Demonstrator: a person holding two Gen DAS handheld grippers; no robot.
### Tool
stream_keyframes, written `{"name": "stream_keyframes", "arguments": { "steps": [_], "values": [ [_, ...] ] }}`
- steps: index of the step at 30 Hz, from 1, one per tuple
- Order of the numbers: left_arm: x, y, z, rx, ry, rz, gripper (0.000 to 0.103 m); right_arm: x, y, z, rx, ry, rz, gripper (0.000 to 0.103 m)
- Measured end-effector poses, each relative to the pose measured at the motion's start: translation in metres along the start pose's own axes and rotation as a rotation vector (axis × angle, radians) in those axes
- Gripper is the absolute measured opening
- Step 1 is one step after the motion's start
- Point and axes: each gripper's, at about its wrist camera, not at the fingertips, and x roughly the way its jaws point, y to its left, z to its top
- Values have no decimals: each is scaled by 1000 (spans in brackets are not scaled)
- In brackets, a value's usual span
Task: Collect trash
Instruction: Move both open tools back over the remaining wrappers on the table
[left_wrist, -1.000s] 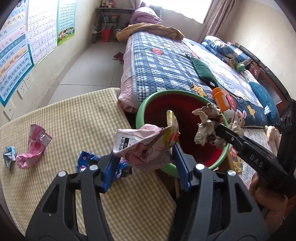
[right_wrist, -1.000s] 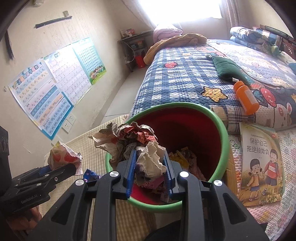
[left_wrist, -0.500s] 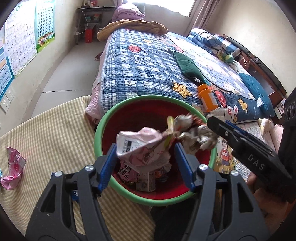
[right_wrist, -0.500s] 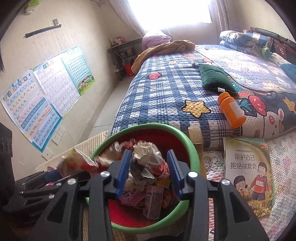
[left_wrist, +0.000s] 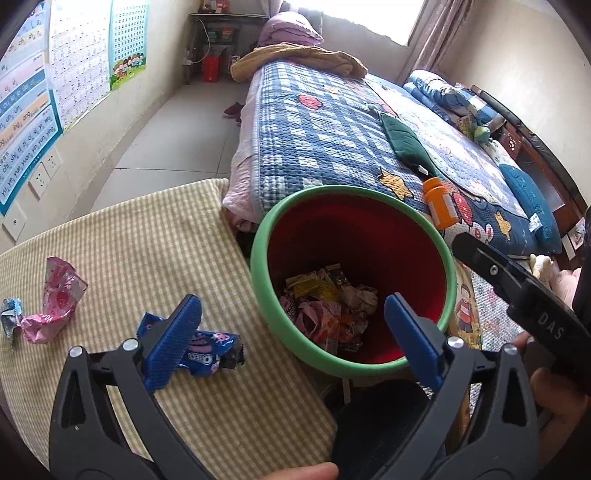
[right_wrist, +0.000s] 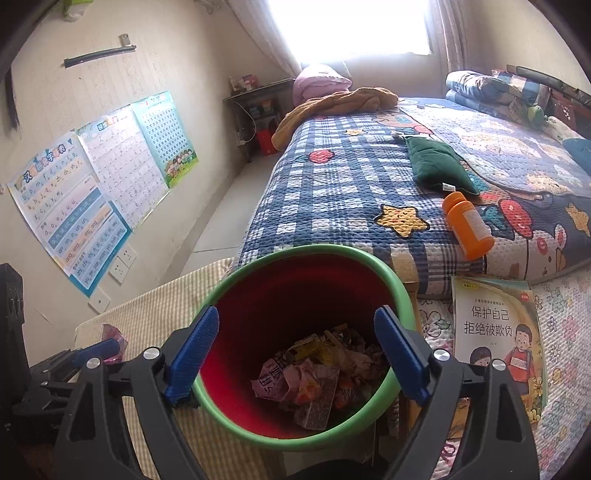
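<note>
Opening both tools over green-rimmed red plastic bin (left_wrist: 258, 266), you pinch nothing: left tool (left_wrist: 291, 336), right tool (right_wrist: 295, 354). Crumpled wrappers (right_wrist: 314, 373) inside. Left on checked tabletop (left_wrist: 147, 236), frame left: blue Oreo wrapper (left_wrist: 207, 350), pink foil wrapper (left_wrist: 55, 299).

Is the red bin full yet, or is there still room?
Still room. The red bin holds a layer of crumpled wrappers at the bottom only; bare red wall shows above them up to the green rim.
</note>
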Motion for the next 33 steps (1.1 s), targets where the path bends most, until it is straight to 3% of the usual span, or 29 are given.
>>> {"name": "stream_keyframes", "arguments": {
  "steps": [5,18,33],
  "values": [
    [-21,18,-9,-21,-18,16,97,-11,21,-6,-32,-5,10,91],
    [-84,94,-46,-148,-84,96,97,-29,94,-20,-130,-11,72,92],
    [-148,223,-117,-399,-138,220,97,-16,217,-65,-302,71,188,92]
  ]
}}
